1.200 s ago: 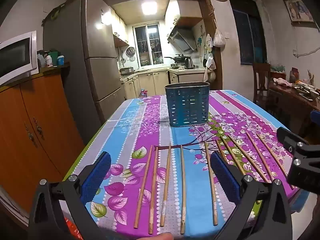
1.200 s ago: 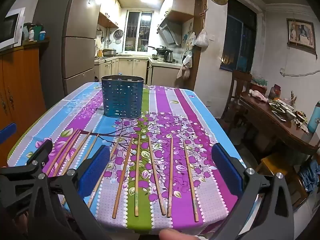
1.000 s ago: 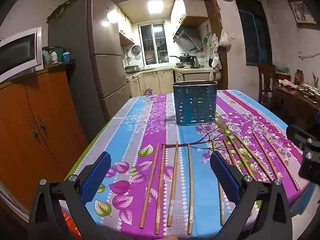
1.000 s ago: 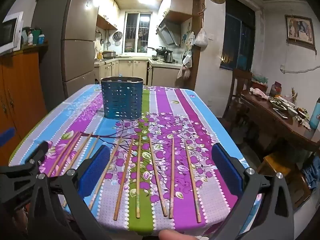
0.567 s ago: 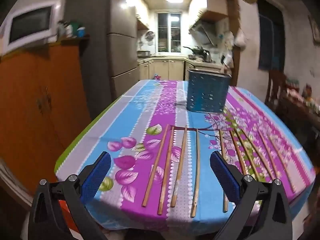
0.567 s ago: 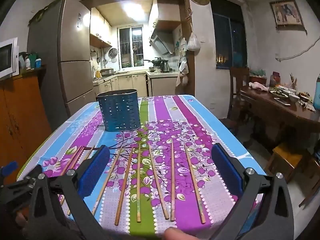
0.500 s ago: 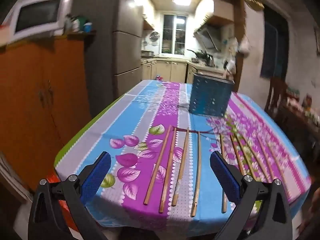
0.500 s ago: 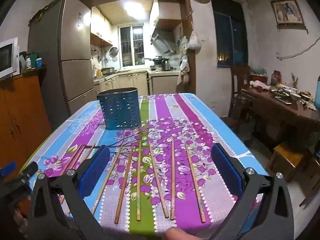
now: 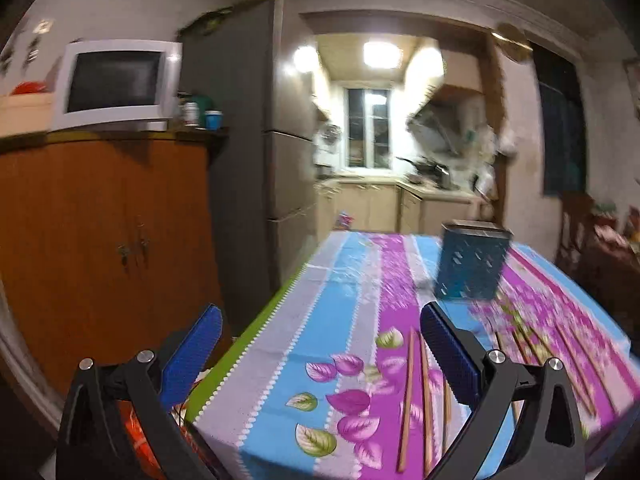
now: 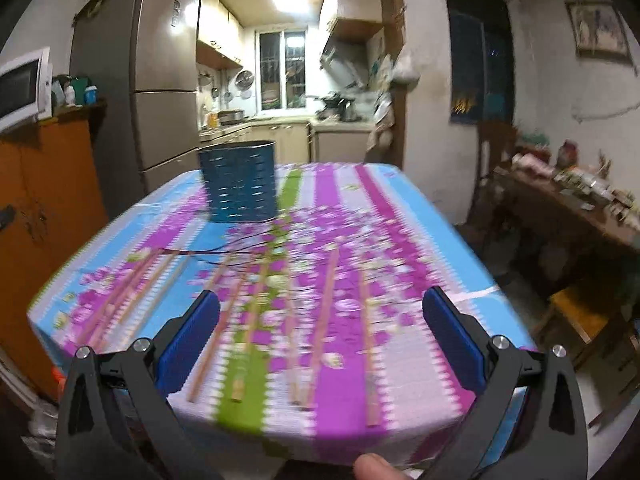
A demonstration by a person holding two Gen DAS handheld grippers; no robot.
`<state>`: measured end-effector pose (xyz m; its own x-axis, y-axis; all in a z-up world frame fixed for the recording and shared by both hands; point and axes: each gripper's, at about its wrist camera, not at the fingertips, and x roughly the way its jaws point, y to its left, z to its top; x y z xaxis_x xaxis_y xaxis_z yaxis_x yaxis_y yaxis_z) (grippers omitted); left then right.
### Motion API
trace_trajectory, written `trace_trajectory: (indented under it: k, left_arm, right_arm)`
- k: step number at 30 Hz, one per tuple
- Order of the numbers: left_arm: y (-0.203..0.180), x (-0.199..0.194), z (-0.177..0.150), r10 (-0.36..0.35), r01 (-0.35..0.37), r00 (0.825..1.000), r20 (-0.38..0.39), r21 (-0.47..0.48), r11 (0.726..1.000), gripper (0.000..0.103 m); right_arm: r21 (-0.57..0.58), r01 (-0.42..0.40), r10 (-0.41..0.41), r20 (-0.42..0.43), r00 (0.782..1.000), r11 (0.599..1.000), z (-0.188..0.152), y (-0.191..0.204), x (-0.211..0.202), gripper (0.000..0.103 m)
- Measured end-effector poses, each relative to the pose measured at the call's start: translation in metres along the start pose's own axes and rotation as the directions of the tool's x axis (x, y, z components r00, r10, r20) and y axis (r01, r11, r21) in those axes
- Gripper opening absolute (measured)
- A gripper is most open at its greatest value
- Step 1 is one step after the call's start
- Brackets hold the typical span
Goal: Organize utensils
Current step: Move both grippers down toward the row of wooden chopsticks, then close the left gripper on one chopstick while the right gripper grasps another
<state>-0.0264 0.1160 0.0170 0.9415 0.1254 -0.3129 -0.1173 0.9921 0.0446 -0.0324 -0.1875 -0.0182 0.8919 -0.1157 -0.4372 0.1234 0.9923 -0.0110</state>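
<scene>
Several wooden chopsticks [image 10: 322, 322] lie side by side across the near half of a table with a striped floral cloth [image 10: 396, 216]; they also show in the left wrist view [image 9: 406, 396]. A blue perforated utensil holder [image 10: 239, 181] stands upright farther back and shows in the left wrist view [image 9: 470, 264]. My left gripper [image 9: 320, 354] is open and empty, off the table's near left corner. My right gripper [image 10: 320, 338] is open and empty, in front of the table's near edge. Both views are blurred.
An orange wooden cabinet [image 9: 100, 240] with a white microwave [image 9: 114, 84] stands left of the table, beside a tall grey fridge [image 9: 240, 160]. A dark side table [image 10: 572, 216] with clutter and a stool [image 10: 580, 316] stand to the right. The kitchen lies behind.
Both grippers have pulled back from the table. The left one has swung left toward the cabinet and table corner. Both stay open and empty.
</scene>
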Motion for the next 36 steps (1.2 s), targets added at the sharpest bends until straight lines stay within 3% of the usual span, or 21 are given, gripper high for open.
trace_trajectory:
  k: [2, 5, 6, 8, 10, 11, 15, 19, 31, 36]
  left_arm:
    - [-0.011, 0.003, -0.016, -0.059, 0.063, 0.996, -0.06, 0.08, 0.995, 0.098]
    - [-0.022, -0.004, -0.055, -0.137, 0.159, 0.983, -0.12, 0.2, 0.967, 0.087]
    - [-0.029, -0.006, -0.067, -0.16, 0.19, 0.977, -0.143, 0.227, 0.955, 0.079]
    - [-0.038, -0.007, -0.082, -0.203, 0.247, 0.959, -0.196, 0.232, 0.941, 0.066]
    - [-0.043, -0.003, -0.095, -0.257, 0.31, 0.93, -0.263, 0.187, 0.932, 0.049]
    - [-0.045, 0.0, -0.101, -0.284, 0.341, 0.913, -0.294, 0.166, 0.925, 0.045]
    - [-0.053, 0.011, -0.112, -0.295, 0.363, 0.899, -0.324, 0.175, 0.915, 0.021]
    - [-0.057, 0.021, -0.118, -0.294, 0.362, 0.896, -0.334, 0.165, 0.917, 0.017]
    - [-0.067, 0.033, -0.123, -0.268, 0.34, 0.901, -0.341, 0.171, 0.925, 0.017]
    - [-0.065, 0.033, -0.125, -0.289, 0.351, 0.899, -0.329, 0.146, 0.925, 0.01]
  right_arm:
    - [0.011, 0.031, -0.031, 0.016, 0.999, 0.999, -0.003, -0.012, -0.005, 0.098]
    - [0.047, 0.05, -0.049, -0.011, 0.999, 0.998, -0.01, -0.029, -0.006, 0.098]
    - [0.053, 0.05, -0.049, -0.019, 0.999, 0.997, -0.012, -0.033, -0.006, 0.098]
    - [0.048, 0.047, -0.045, -0.038, 0.998, 0.998, -0.019, -0.036, -0.003, 0.098]
    - [0.031, 0.042, -0.041, -0.055, 0.998, 0.999, -0.025, -0.034, -0.001, 0.098]
    - [0.02, 0.033, -0.032, -0.065, 0.997, 0.999, -0.029, -0.032, 0.0, 0.098]
    - [-0.003, 0.008, -0.008, -0.072, 0.997, 1.0, -0.038, -0.023, -0.002, 0.098]
    - [-0.002, -0.013, 0.013, -0.08, 0.997, 1.0, -0.044, -0.019, -0.003, 0.096]
    - [-0.054, -0.026, 0.021, -0.101, 0.995, 0.998, -0.048, -0.009, 0.0, 0.088]
    - [-0.073, -0.039, 0.033, -0.088, 0.996, 0.997, -0.053, -0.006, -0.001, 0.072]
